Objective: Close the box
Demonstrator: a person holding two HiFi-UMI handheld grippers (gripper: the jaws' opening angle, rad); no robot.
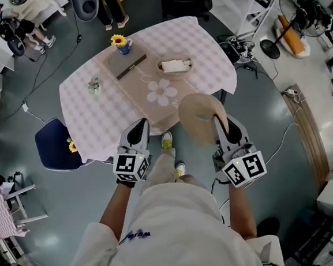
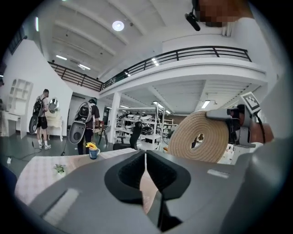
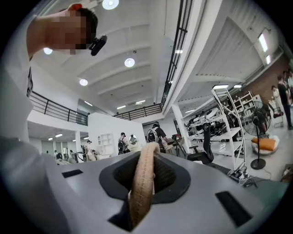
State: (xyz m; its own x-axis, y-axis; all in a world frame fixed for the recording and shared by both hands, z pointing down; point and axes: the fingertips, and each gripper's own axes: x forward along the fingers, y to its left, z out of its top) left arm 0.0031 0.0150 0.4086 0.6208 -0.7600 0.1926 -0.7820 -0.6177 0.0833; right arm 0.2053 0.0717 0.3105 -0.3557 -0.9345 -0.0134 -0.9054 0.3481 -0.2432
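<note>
The right tongs are clenched on the rim of a round woven lid. They hold it on edge above the near edge of the tabletop. In the right gripper view the rim runs straight between the pads, so only a narrow strip of the lid is gripped. The left tongs are pressed shut on nothing and hang beside the lid without touching it.

The box, a small woven basket with something white inside, sits toward the far edge of the tabletop, beyond a flower-shaped mat and well apart from the lid.

The main risk is probably the thin grip. As the lid is tipped flat it could pivot or slip in the pads and land crooked on the box. If the white contents stand above the rim, the lid may rock instead of seating. The long reach across could also bump the dark book or the mug with a sunflower, or push the light box toward the far edge.
</note>
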